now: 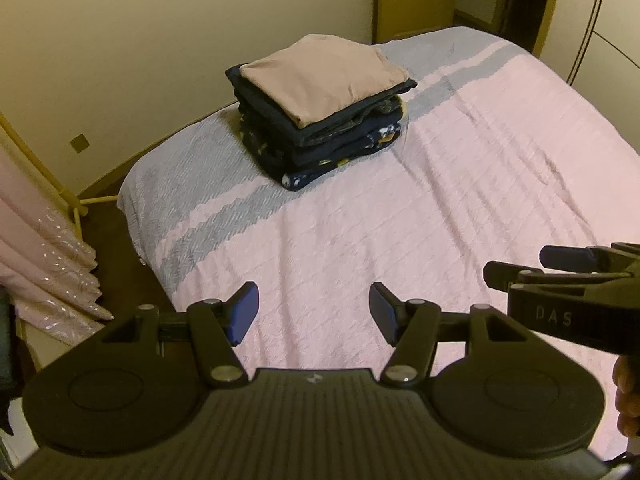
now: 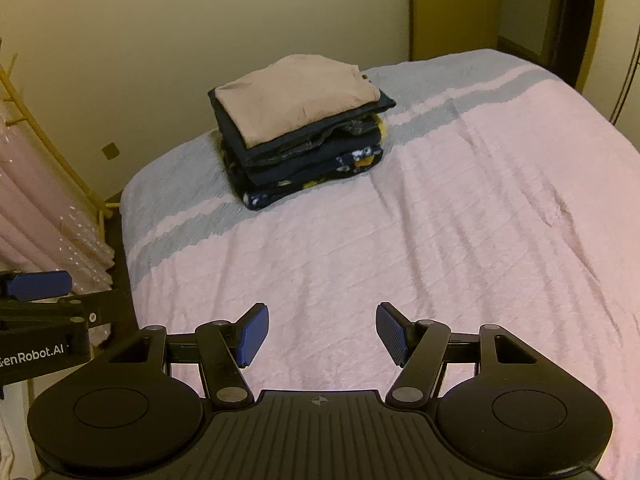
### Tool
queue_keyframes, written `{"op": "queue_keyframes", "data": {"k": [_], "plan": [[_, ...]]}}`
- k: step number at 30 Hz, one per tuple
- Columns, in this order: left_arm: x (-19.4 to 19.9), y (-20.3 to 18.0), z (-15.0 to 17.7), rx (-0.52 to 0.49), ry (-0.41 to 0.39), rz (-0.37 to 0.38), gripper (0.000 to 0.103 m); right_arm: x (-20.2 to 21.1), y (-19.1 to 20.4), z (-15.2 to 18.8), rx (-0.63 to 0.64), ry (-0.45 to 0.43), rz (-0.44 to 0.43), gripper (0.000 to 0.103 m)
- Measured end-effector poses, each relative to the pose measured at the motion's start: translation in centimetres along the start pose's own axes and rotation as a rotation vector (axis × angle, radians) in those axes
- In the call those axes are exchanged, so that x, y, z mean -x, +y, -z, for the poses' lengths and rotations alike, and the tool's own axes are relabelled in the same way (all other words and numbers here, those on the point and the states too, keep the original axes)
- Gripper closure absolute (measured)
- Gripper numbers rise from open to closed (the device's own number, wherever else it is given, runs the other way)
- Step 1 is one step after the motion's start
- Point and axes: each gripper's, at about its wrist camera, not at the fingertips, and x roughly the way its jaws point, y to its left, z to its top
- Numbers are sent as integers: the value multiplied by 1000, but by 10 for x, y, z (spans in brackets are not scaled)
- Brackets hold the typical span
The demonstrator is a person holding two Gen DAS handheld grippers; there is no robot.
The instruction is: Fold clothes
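1. The left gripper [image 1: 314, 312] hovers over the pink bedspread [image 1: 460, 208], jaws spread wide and grasping nothing.
2. The right gripper [image 2: 322, 334] hangs beside it, likewise spread and empty.
3. The stack of folded clothes [image 1: 320, 116] sits well ahead near the bed's far left corner, a beige garment [image 2: 296, 96] on top.

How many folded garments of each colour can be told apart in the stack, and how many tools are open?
Tan folded garment, on top: 1
Dark navy folded garments, layers below, exact number unclear: at least 3
Open tools: 2, left tool and right tool
Total: at least 6
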Motion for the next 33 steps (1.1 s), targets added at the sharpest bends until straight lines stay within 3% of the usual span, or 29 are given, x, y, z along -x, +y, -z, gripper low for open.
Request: {"op": "queue_keyframes", "data": {"k": [13,33], "plan": [[-32,-23,-9,12,40,-9,46,-26,-25,-20,29,28,-12,40],[-94,-20,-68,20,51,-41,46,-86,-48,-73,40,72,-25,40]]}}
